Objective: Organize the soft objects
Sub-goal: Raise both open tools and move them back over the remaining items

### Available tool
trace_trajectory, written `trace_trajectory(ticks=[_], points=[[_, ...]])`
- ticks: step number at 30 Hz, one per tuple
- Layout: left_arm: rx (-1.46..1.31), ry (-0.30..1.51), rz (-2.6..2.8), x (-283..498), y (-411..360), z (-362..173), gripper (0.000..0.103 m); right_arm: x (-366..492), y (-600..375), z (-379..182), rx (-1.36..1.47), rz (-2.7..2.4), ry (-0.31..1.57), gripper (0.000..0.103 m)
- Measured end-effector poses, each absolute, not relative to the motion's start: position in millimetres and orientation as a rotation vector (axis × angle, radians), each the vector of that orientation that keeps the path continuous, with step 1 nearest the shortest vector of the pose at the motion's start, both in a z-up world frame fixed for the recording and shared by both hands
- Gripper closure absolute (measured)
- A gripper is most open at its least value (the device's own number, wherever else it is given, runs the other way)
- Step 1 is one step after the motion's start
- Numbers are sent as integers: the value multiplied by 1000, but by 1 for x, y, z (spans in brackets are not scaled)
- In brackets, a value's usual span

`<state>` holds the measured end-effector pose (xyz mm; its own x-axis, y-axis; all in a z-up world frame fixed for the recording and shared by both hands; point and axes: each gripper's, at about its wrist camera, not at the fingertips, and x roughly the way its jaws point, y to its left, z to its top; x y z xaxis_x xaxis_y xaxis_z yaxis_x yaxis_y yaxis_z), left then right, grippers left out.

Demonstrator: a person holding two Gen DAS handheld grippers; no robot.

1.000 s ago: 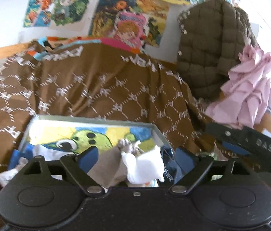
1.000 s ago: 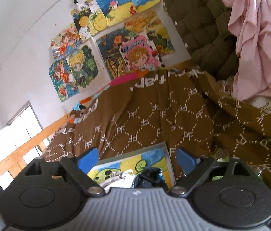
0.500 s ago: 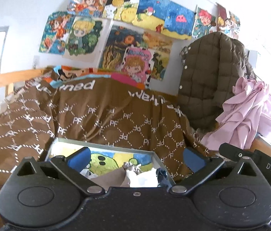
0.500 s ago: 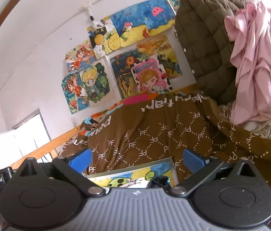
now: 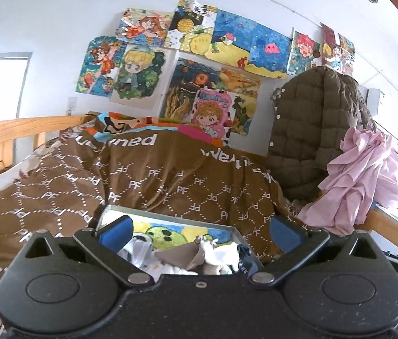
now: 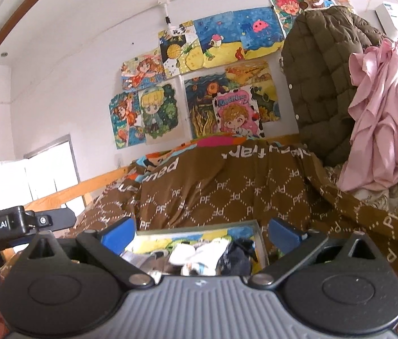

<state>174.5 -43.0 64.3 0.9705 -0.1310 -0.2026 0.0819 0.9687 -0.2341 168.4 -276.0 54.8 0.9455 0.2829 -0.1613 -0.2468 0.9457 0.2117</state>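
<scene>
A shallow box (image 5: pixel 170 217) with a bright cartoon lining lies on the bed, just beyond both grippers. In it are a white cloth (image 5: pixel 221 254), a grey-brown cloth (image 5: pixel 179 257) and a dark sock (image 5: pixel 245 257). My left gripper (image 5: pixel 200 231) is open, its blue pads wide apart and nothing between them. The right wrist view shows the same box (image 6: pixel 259 237) with white socks (image 6: pixel 190 254) and the dark sock (image 6: pixel 240 257). My right gripper (image 6: pixel 201 234) is open and empty too. Both hang above the box's near side, touching nothing.
A brown patterned blanket (image 5: pixel 170 175) covers the bed. At the right an olive quilted jacket (image 5: pixel 312 130) and a crumpled pink cloth (image 5: pixel 363 175) hang over the bed frame. A wooden rail (image 5: pixel 15 127) runs along the left. Drawings cover the wall behind.
Both grippers have drawn back from the box and tipped upward, so the box sits lower and smaller and more wall shows. Their jaws stand a little wider than before.
</scene>
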Motion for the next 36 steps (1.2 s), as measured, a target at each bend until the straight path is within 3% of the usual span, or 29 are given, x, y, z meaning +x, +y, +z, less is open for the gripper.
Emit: trace_trajectory(ticks=[17, 36], points=[[-206, 267, -58, 110, -23, 32, 1, 117, -260, 36, 153, 261, 312, 0], [-169, 390, -23, 105, -12, -6, 1, 123, -247, 13, 123, 231, 507, 0]])
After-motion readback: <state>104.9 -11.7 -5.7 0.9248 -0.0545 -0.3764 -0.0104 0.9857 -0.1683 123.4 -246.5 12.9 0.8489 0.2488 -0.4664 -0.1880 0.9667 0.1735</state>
